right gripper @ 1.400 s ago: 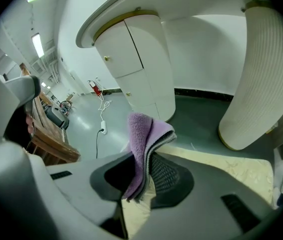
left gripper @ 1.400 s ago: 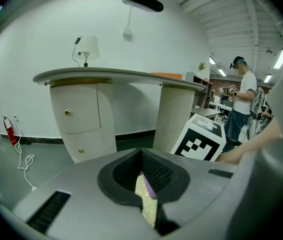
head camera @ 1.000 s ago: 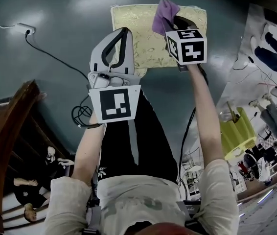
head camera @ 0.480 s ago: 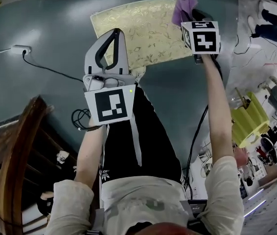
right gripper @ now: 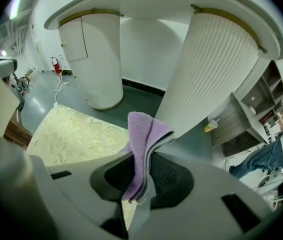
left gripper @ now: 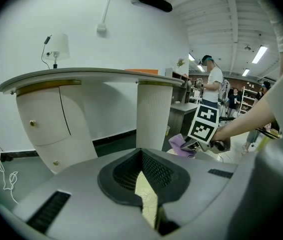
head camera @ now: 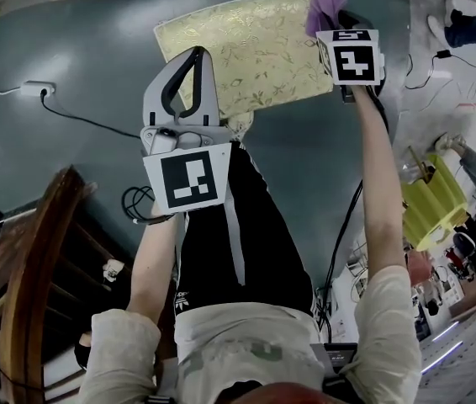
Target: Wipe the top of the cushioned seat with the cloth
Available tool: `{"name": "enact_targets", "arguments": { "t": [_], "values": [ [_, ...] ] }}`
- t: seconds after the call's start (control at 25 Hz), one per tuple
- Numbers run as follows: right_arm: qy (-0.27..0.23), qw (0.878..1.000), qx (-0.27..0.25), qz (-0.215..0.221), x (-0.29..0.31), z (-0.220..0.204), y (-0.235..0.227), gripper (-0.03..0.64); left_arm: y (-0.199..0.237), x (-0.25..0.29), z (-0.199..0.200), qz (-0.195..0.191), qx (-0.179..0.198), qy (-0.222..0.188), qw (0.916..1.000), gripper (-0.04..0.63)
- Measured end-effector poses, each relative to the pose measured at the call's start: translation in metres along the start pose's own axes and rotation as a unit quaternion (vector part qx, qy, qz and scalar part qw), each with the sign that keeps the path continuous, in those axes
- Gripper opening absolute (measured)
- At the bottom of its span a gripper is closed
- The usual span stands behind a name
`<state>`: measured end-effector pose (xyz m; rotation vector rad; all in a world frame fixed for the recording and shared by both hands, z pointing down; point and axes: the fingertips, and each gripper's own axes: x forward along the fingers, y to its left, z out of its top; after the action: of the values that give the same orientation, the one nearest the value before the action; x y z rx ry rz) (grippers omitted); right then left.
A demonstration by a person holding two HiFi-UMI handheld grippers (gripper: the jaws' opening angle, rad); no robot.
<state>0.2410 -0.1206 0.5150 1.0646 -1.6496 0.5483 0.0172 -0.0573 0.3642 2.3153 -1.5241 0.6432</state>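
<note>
Right gripper view: right hand-held gripper [right gripper: 139,184] clenched on purple cloth [right gripper: 141,134], at far-right corner of cushioned seat [right gripper: 76,134] on floor [head camera: 70,49]. Left hand-held gripper [left gripper: 142,176] closed, empty, over seat's near edge.

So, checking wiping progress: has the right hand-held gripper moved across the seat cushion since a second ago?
Yes. The right hand-held gripper, shut on the cloth, shifted toward the seat cushion's right edge.

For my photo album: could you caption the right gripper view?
Right gripper shut on a folded purple cloth, with the gold-patterned cushioned seat just beyond and a ribbed white column behind.
</note>
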Motion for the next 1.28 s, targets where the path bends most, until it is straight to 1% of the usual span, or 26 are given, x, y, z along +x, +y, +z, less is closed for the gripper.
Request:
{"name": "enact_targets", "arguments": {
  "t": [0.24,0.44,0.56,0.64,0.68,0.76,0.84,1.04,1.16,1.28],
  "values": [
    [0.007,0.999,-0.038,-0.018,0.003,0.001,-0.003,0.087,0.006,-0.005,-0.005,0.006,0.002,0.004,1.0,0.006],
    [0.009,0.999,-0.023,-0.022,0.004,0.0,-0.003,0.087,0.013,-0.008,-0.008,0.015,-0.006,0.003,0.9999,0.006],
    [0.011,1.0,-0.008,-0.021,0.002,0.001,-0.002,0.087,0.012,-0.011,-0.009,0.013,-0.001,0.005,0.9999,0.006],
    [0.0,1.0,0.006,-0.013,-0.007,0.008,0.001,0.087,0.01,-0.014,-0.008,0.012,0.001,0.004,0.9999,0.006],
    [-0.013,1.0,0.014,-0.008,-0.015,0.014,0.003,0.087,0.009,-0.016,-0.007,0.012,0.001,0.002,0.9999,0.006],
    [-0.052,0.998,0.032,0.008,-0.04,0.033,0.013,0.087,0.011,-0.02,-0.005,0.016,-0.002,-0.001,0.9999,0.006],
    [-0.096,0.994,0.048,0.033,-0.07,0.056,0.027,0.087,0.016,-0.025,-0.003,0.025,-0.007,-0.004,0.9996,0.006],
    [-0.189,0.975,0.061,0.097,-0.142,0.103,0.075,0.087,0.026,-0.039,0.005,0.044,-0.015,-0.014,0.9988,0.006],
    [-0.222,0.963,0.067,0.137,-0.165,0.117,0.113,0.087,0.032,-0.047,0.007,0.059,-0.022,-0.019,0.9978,0.006],
    [-0.232,0.954,0.062,0.177,-0.177,0.118,0.154,0.087,0.036,-0.056,0.006,0.069,-0.029,-0.019,0.9971,0.006]
  ]
}}
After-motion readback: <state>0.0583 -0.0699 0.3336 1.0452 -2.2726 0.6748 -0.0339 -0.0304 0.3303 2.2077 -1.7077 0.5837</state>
